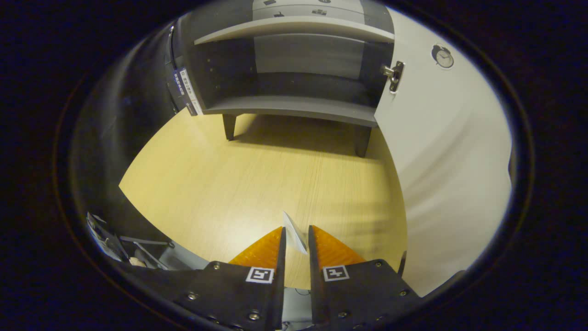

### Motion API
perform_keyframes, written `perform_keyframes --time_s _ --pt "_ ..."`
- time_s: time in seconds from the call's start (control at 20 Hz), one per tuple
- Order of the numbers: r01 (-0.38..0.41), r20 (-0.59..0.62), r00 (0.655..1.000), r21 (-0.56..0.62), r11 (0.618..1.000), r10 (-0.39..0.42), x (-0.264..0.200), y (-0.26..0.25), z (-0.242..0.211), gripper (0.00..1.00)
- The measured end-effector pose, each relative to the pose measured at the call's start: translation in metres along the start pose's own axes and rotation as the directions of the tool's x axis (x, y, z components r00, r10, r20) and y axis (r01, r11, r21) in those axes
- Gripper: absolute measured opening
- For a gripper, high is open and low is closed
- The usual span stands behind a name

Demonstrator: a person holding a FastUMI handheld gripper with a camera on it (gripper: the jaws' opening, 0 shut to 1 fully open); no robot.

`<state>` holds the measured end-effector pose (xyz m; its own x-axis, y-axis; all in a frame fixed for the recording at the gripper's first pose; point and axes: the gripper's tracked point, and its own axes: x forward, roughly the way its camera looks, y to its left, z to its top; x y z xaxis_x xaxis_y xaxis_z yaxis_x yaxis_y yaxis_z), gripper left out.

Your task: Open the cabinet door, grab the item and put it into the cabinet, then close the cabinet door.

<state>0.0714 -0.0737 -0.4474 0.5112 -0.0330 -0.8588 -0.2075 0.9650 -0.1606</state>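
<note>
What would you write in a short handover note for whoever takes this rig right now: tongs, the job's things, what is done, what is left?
Tongs: closed on a thin white item that stands up between the fingers; both seem to press on it.
Cabinet: beyond the tongs, across the wooden tabletop, standing on short legs. Its white door is swung open to the right, latch showing. The lower shelf looks bare.
Done: door opened, item picked up.
Left: carry the item forward onto the shelf, release it, back out, shut the door.
</note>
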Motion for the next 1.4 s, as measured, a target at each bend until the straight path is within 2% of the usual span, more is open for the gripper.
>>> perform_keyframes --time_s 0.15,0.25,0.3,0.4,0.55,0.65,0.7,0.8,1.1,1.4 --pt "0.001 -0.029 1.0 0.026 1.0 0.0 0.015 0.0 -0.008 0.25" --pt "0.001 -0.023 1.0 0.06 0.998 0.001 0.023 -0.001 -0.009 0.19" --pt "0.012 -0.017 1.0 0.071 0.997 -0.01 0.019 -0.001 -0.01 0.22" --pt "0.055 -0.002 0.998 0.092 0.994 -0.055 0.022 -0.007 -0.006 0.13" --pt "0.057 -0.024 0.998 0.12 0.991 -0.055 0.024 -0.006 -0.004 0.14" --pt "0.097 -0.011 0.995 0.169 0.981 -0.096 0.02 -0.013 0.002 0.14" --pt "0.105 -0.017 0.995 0.198 0.975 -0.103 0.012 -0.012 0.007 0.02" --pt "0.087 -0.027 0.996 0.252 0.964 -0.083 0.004 -0.013 0.018 0.02" --pt "0.076 0.058 0.994 0.229 0.97 -0.092 -0.052 -0.01 0.089 0.02" --pt "0.021 0.241 0.969 0.172 0.985 -0.062 -0.129 0.012 0.213 0.02"
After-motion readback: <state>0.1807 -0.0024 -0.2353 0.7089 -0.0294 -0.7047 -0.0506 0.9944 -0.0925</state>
